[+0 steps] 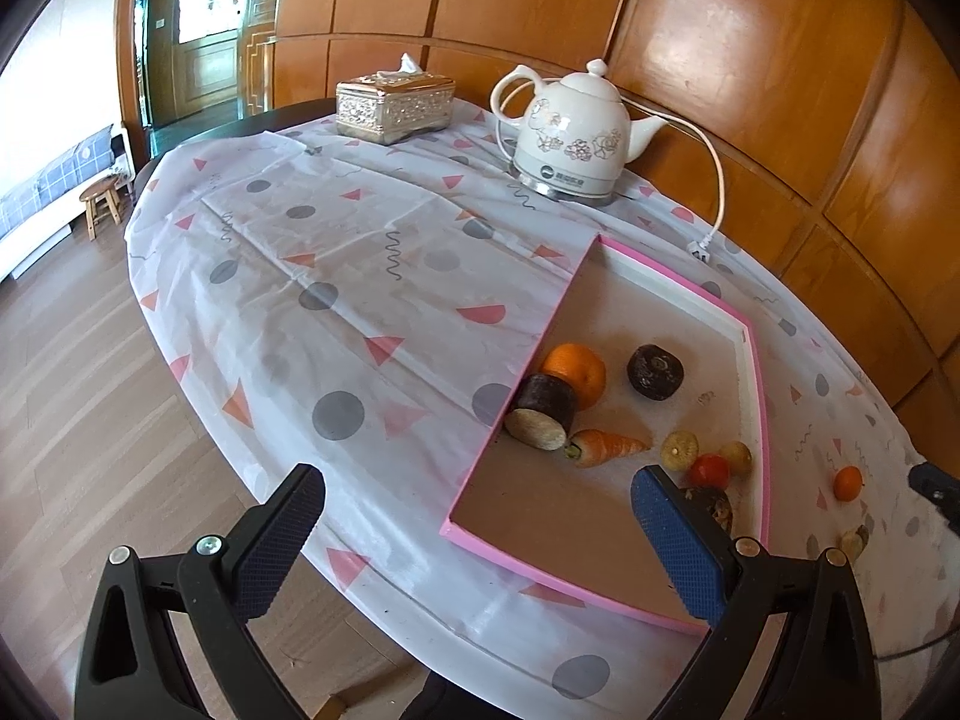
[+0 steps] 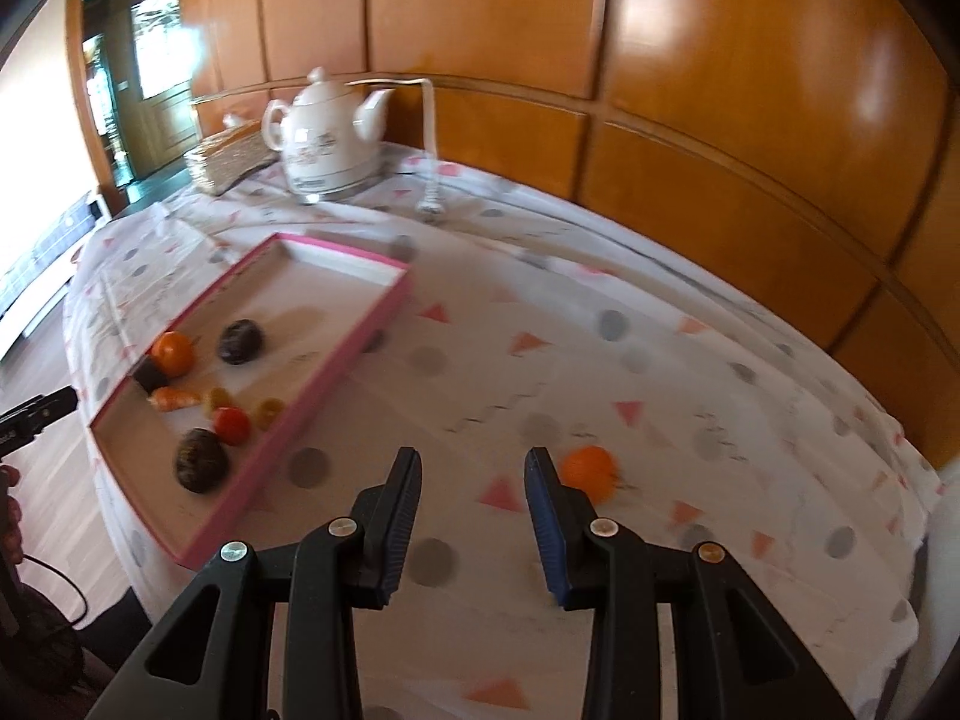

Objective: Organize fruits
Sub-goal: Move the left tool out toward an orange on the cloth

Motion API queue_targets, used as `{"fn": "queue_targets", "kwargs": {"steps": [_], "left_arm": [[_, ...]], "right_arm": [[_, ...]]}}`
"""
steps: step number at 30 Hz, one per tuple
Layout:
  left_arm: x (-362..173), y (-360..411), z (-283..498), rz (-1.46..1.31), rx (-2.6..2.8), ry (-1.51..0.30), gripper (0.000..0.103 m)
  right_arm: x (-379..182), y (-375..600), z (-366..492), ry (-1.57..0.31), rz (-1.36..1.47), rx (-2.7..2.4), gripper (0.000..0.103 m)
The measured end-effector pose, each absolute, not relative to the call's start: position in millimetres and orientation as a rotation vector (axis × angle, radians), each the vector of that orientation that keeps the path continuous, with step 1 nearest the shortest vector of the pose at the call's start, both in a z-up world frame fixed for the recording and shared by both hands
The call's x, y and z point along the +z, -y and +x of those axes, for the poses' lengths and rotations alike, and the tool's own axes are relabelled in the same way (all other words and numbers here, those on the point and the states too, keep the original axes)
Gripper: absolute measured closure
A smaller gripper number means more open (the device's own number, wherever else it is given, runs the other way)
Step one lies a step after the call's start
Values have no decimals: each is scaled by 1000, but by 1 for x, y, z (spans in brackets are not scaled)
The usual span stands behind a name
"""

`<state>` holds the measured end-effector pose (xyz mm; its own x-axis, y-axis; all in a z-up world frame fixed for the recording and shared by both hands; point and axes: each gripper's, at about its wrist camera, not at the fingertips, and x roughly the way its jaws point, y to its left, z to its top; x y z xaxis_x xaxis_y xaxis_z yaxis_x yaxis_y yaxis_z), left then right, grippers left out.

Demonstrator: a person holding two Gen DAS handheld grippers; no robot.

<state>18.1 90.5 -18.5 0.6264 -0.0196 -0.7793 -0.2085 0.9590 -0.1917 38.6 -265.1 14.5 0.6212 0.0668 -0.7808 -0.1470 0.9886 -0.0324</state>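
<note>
Use the pink-rimmed tray point(image 1: 757, 372) as your reference throughout. It lies flat on the patterned tablecloth point(image 1: 336, 276).

Your left gripper point(image 1: 480, 531) hangs over the tray's near corner. Its jaws stand wide apart with nothing between them. One finger is above the cloth outside the tray; the blue-padded finger is above the tray floor.

Your right gripper point(image 2: 471, 516) is outside the tray, over bare cloth on the side away from your left gripper. Its jaws are apart and nothing is between them. The pads press on nothing.

Inside the tray, along the long wall, an orange point(image 1: 575, 373) touches a dark cut cylinder with a pale end face point(image 1: 540, 420). A carrot point(image 1: 606, 447) lies just beside that cylinder. A dark round fruit point(image 1: 655, 372) sits apart from them, nearer the tray's middle. Toward the near end, a small yellow piece point(image 1: 679, 450), a red tomato point(image 1: 709, 471) and a second yellow piece point(image 1: 737, 456) are clustered close together. A dark rough fruit point(image 2: 201, 459) lies next to the tomato.

Outside the tray, a small orange fruit point(image 2: 589, 471) rests on the cloth, just beyond the right gripper's blue-padded finger. The right wrist view is blurred, so you cannot confirm contact.

Beyond the tray's far end stand a white kettle point(image 1: 570, 132) and a tissue box point(image 1: 393, 108).
</note>
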Motion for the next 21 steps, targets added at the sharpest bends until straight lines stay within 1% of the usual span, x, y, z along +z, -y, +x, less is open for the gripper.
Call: {"fn": "queue_targets", "kwargs": {"steps": [11,21], "left_arm": [[-17,-75,20,-231,80,-896,0],[-13,-55,24,-172,42,-895,0]], "right_arm": [[20,361,20,-893,-12,-107,67],[7,449,-2,-908,100,-348,67]]}}
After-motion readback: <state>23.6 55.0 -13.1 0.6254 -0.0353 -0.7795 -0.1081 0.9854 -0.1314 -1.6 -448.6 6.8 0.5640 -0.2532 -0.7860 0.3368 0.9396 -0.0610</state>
